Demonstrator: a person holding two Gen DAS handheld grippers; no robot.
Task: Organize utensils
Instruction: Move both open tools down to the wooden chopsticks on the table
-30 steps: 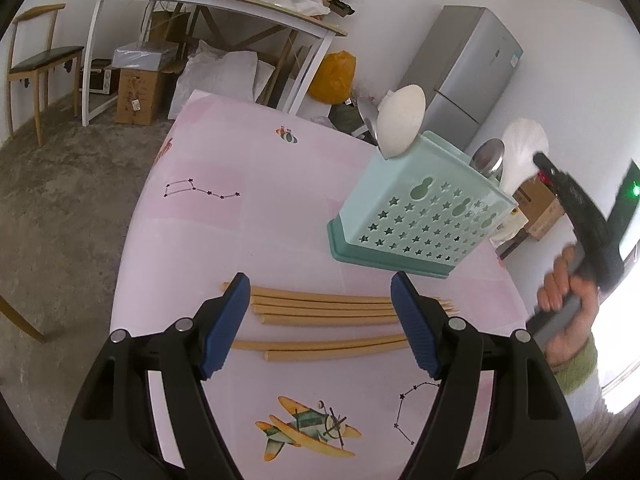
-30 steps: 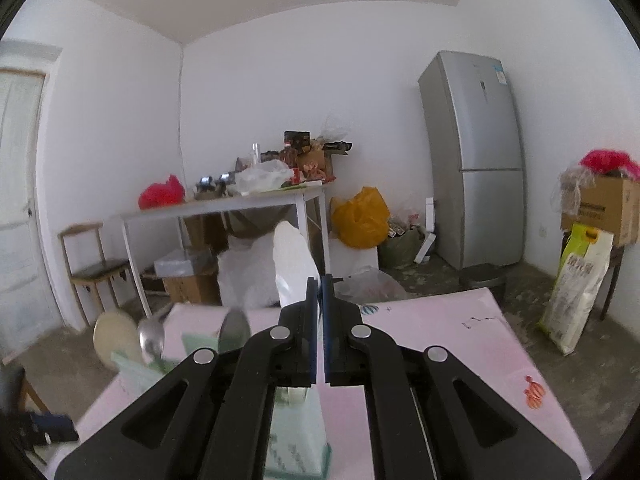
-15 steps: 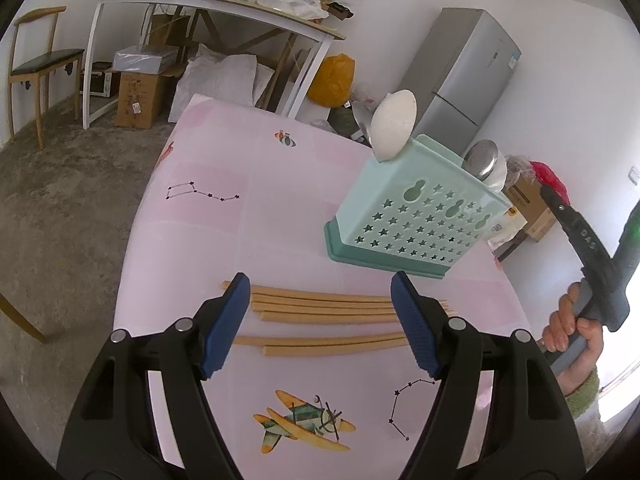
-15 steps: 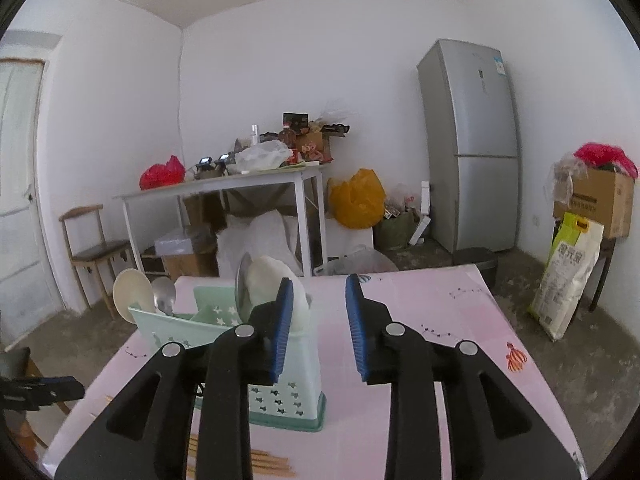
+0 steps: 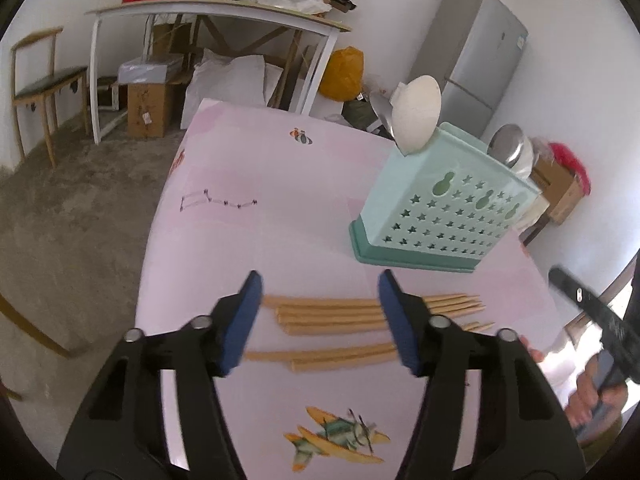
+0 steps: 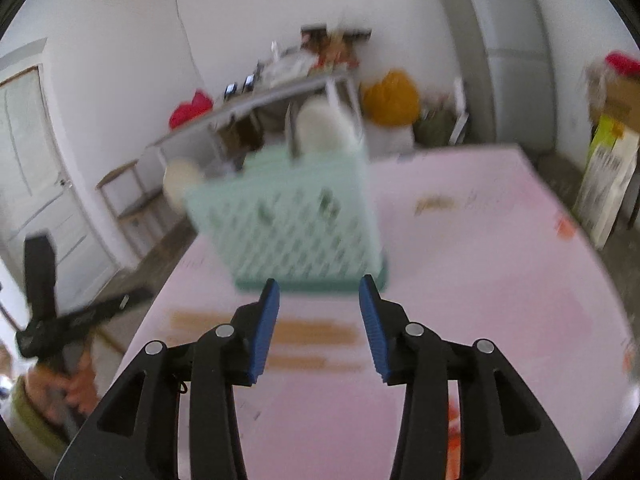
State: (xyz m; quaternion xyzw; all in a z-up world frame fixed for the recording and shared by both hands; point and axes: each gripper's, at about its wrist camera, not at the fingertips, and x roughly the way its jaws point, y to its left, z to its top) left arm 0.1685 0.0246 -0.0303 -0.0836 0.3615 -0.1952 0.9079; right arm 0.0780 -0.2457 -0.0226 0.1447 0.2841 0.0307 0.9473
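Several wooden chopsticks (image 5: pixel 332 312) lie side by side on the pink tablecloth. My left gripper (image 5: pixel 320 280) hovers over them with its jaws closing; the sticks lie below and between the blue pads, untouched. Behind them stands a mint-green utensil holder (image 5: pixel 440 220) with a white spoon (image 5: pixel 418 114) and a metal spoon (image 5: pixel 508 144) in it. In the blurred right wrist view, my right gripper (image 6: pixel 319 284) points at the holder (image 6: pixel 288 232) and chopsticks (image 6: pixel 308 332). Its jaws are opening and nothing is between them.
The table edge (image 5: pixel 160 216) drops to a concrete floor on the left. A cluttered white table (image 5: pixel 216 12), a chair (image 5: pixel 44 80), boxes and a grey fridge (image 5: pixel 476 60) stand behind. A hand (image 5: pixel 592 400) holds the other gripper at the right.
The right gripper let go of a white spoon, which now stands in the holder; it opened and dropped toward the table. The left jaws have narrowed over the chopsticks.
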